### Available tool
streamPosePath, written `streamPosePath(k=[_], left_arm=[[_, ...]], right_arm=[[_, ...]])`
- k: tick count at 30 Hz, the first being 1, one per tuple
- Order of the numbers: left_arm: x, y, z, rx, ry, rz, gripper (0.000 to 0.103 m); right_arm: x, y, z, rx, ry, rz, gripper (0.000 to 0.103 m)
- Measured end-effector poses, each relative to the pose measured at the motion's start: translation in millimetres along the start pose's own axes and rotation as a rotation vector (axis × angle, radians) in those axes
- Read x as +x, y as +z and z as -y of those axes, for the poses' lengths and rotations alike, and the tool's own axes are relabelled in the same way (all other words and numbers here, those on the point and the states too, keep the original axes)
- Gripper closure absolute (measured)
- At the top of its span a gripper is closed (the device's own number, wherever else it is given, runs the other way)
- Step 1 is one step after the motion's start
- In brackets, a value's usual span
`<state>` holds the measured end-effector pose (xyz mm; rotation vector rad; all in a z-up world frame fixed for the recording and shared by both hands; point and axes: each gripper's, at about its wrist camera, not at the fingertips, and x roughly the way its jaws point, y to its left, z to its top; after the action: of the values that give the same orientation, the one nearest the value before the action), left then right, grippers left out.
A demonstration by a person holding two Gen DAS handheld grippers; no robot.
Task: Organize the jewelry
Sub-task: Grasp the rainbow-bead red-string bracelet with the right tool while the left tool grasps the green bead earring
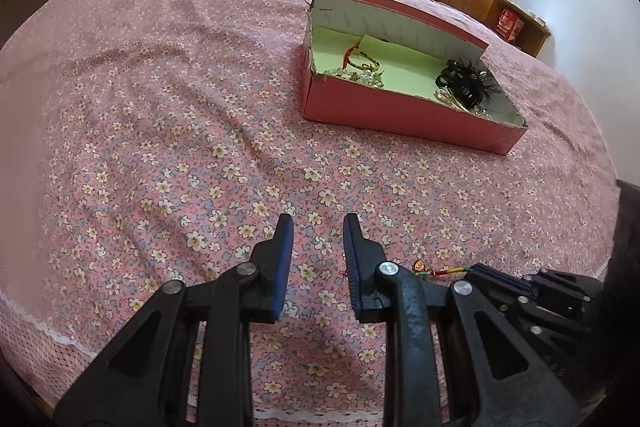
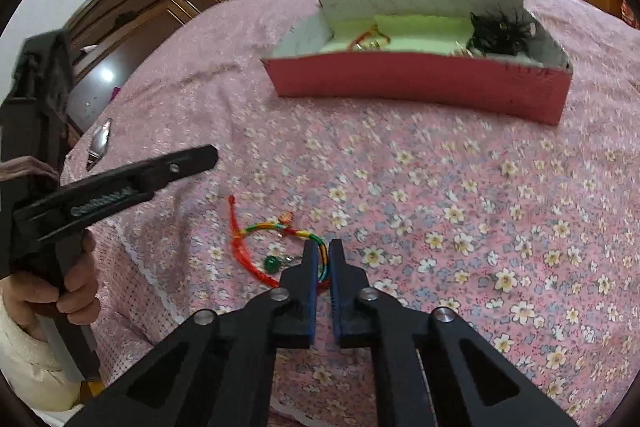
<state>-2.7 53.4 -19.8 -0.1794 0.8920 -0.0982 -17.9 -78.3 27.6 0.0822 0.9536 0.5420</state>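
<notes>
Right jaws (image 2: 324, 247) clamped on bracelet (image 2: 280, 229), pitched downward; left jaws (image 1: 318, 223) apart, empty.

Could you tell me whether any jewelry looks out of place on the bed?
Yes: a multicoloured braided cord bracelet lies on the pink floral bedspread, outside the open pink cardboard box holding the other jewelry. The right gripper is shut on its cord.
</notes>
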Motion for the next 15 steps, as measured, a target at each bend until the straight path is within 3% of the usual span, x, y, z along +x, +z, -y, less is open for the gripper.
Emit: streamPosePath(k=[6,15], left_arm=[[-0.7,0.4,1.2,0.005,0.004,-0.001,0.086],[-3.3,-2.3,19.4,0.062,-0.028,-0.009,0.086]], right_arm=[[-28.9,7.1,-1.0,-0.002,0.08,0.113,0.098],[-71.5,21.4,11.2,-0.006,-0.004,0.259,0.098]])
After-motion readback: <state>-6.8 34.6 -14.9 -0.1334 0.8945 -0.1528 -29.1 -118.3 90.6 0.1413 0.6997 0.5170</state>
